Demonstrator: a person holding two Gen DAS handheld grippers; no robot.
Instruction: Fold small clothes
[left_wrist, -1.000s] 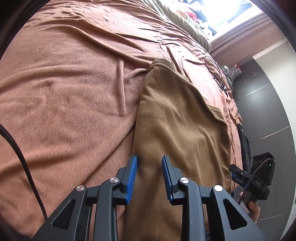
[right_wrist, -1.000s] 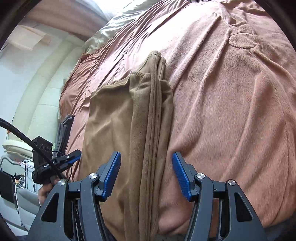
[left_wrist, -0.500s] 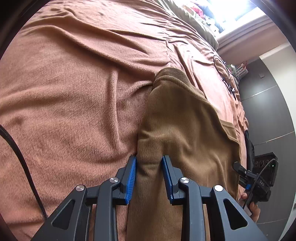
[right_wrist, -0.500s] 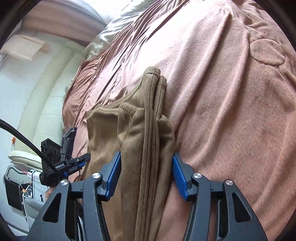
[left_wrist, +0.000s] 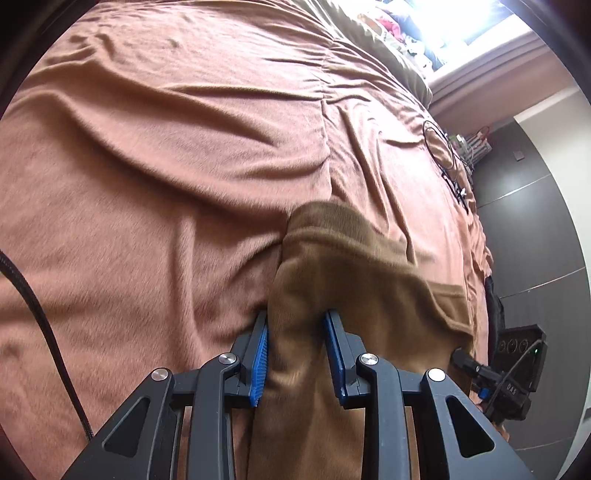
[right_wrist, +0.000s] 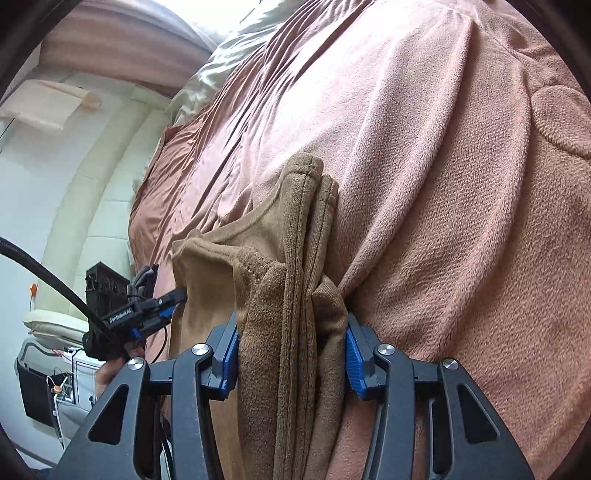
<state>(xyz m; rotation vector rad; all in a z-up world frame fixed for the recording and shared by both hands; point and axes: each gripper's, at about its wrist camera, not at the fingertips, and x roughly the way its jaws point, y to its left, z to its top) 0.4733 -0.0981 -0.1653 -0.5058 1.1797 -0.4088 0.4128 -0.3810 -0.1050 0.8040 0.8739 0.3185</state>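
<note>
Bed (left_wrist: 177, 155) under pinkish-brown blanket. Brown garment (right_wrist: 266, 258) lies bunched on it. Right tool (right_wrist: 291, 354), jaws just closing, pinches its folded edge. Left tool (left_wrist: 297, 354), narrowly parted, grips the opposite side.

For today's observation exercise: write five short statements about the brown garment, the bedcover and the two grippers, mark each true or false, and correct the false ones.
1. The brown garment lies on a pinkish-brown bedcover. True.
2. The right gripper has several bunched layers of the garment between its jaws. True.
3. The left gripper hangs over bare bedcover, holding nothing. False: a fold of the garment sits between its jaws.
4. The garment is bright blue. False: it is brown; only the jaws' pads are blue.
5. A thin black cable lies on the bedcover's far part. True.
</note>
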